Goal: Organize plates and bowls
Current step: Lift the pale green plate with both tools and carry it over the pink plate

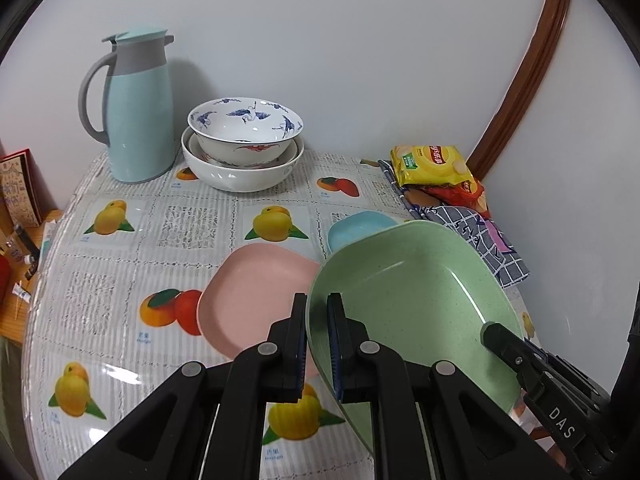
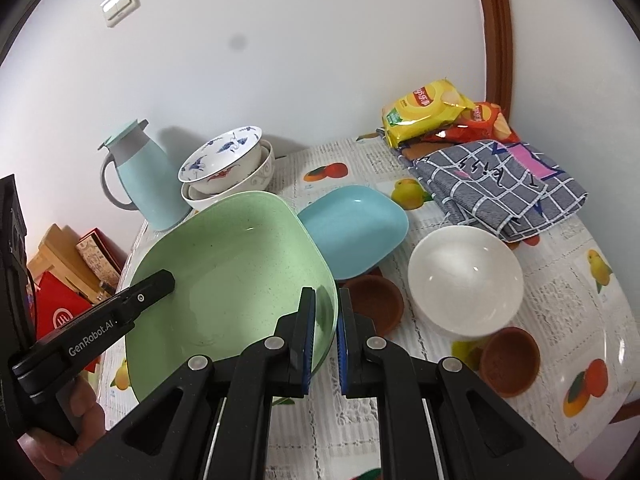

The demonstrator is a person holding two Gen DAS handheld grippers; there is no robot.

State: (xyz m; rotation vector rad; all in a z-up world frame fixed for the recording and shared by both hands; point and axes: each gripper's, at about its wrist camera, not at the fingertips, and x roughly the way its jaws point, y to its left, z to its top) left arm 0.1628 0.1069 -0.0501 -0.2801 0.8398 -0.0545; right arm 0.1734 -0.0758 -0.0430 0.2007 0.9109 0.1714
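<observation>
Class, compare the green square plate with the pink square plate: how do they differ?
The speckled green square plate is tilted above the table, clamped at opposite rims by the left claw and right claw; the pink square plate lies flat, untouched. The green looks deeper. Both share rounded corners.

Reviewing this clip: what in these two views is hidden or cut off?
- Left wrist view: the blue plate is mostly behind the held green plate; the white bowl and brown cups are fully hidden.
- Right wrist view: the pink plate is out of sight behind the green plate; one brown cup is partly under the blue plate.
- Both views: what lies inside the lower stacked bowl is covered by the patterned bowl.
</observation>
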